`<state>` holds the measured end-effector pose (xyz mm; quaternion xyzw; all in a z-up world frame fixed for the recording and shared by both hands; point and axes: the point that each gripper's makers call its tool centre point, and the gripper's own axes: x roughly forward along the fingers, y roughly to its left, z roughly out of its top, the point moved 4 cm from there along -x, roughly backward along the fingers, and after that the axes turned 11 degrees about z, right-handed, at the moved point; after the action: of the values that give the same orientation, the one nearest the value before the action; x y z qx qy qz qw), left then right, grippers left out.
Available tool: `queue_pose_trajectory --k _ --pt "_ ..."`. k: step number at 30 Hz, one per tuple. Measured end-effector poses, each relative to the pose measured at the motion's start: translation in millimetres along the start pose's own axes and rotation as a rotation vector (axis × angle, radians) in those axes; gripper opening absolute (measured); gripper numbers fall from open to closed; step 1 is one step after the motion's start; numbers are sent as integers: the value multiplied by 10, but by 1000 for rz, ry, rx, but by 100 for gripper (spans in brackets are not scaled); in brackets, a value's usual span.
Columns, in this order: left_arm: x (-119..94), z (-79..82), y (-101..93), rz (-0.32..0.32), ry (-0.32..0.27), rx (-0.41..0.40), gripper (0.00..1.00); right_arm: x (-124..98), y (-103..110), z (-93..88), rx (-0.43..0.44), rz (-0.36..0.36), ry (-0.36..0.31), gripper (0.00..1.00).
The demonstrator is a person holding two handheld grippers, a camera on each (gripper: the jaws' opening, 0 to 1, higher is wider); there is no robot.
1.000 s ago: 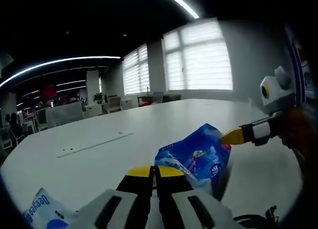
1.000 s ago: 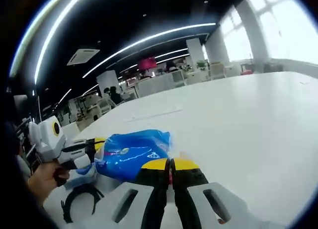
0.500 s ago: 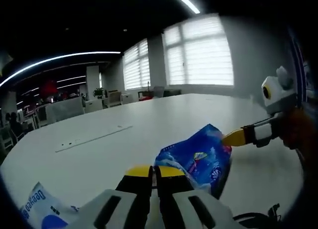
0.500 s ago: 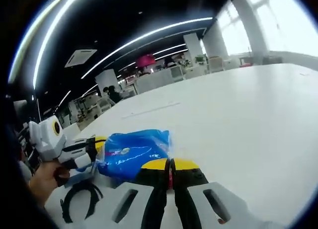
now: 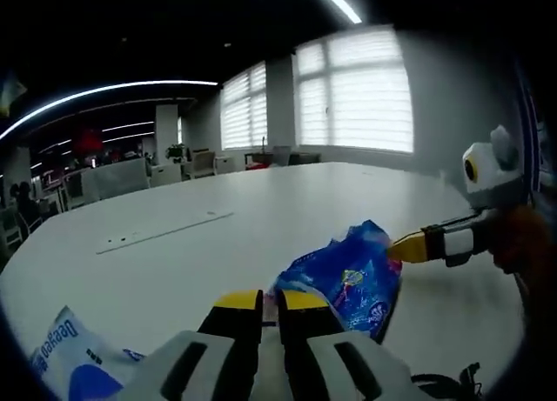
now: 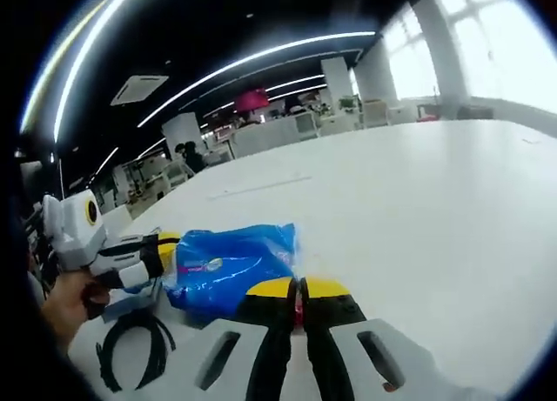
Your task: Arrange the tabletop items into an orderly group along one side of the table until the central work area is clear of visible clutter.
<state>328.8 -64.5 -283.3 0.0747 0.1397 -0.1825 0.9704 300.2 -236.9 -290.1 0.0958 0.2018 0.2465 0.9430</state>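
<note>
A blue printed packet (image 5: 344,279) hangs just over the white table (image 5: 165,262), stretched between both grippers. My left gripper (image 5: 270,298) is shut on the packet's near corner, with a thin gap showing between its yellow tips. The right gripper (image 5: 405,247) comes in from the right and pinches the far top corner. In the right gripper view the blue packet (image 6: 231,262) lies left of my right gripper (image 6: 298,288), which is shut on its edge. The left gripper (image 6: 165,242) holds the opposite end there.
A white packet with blue print (image 5: 65,357) lies at the lower left. A black cable loop (image 6: 130,353) rests on the table (image 6: 435,210) near the hand (image 6: 65,301) holding the left gripper. Desks and chairs stand beyond the table's far edge.
The blue packet has sunk a little toward the table with both grippers still on it. The gap between the left jaw tips looks slightly wider.
</note>
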Motion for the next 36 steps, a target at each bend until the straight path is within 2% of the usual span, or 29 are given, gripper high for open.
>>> queue_pose_trajectory --k 1,13,15,18,21,24,25,28,30,32,34,36 --pt "1 0 -1 1 -1 1 6 1 4 -3 -27 -1 11 1" --pt "-57 -25 -10 0 28 4 9 -39 5 -73 -72 -35 41 4" --pt "-86 -73 14 8 58 37 10 -56 6 -87 -113 -49 55 6" --pt "-116 -137 18 8 83 40 9 -99 21 -36 -133 -77 14 9" --pt "-130 -143 28 4 71 7 10 -105 60 -32 -128 -64 20 14" --pt "-150 -102 37 11 62 12 12 -111 101 -19 -126 -52 15 17" --pt "-166 -55 41 15 36 20 13 -117 104 -15 -126 -53 13 18" --pt "-198 71 74 47 -29 100 22 -128 122 14 -120 -45 -7 19" --pt "-237 129 96 68 -49 152 25 -137 132 24 -103 -41 -15 22" --pt "-272 170 81 55 -67 135 26 -143 155 43 -87 -31 -32 26" --pt "-328 230 59 42 -83 107 27 -137 252 102 -48 27 -91 31" --pt "-342 277 38 32 -104 83 29 -154 275 110 -35 28 -99 33"
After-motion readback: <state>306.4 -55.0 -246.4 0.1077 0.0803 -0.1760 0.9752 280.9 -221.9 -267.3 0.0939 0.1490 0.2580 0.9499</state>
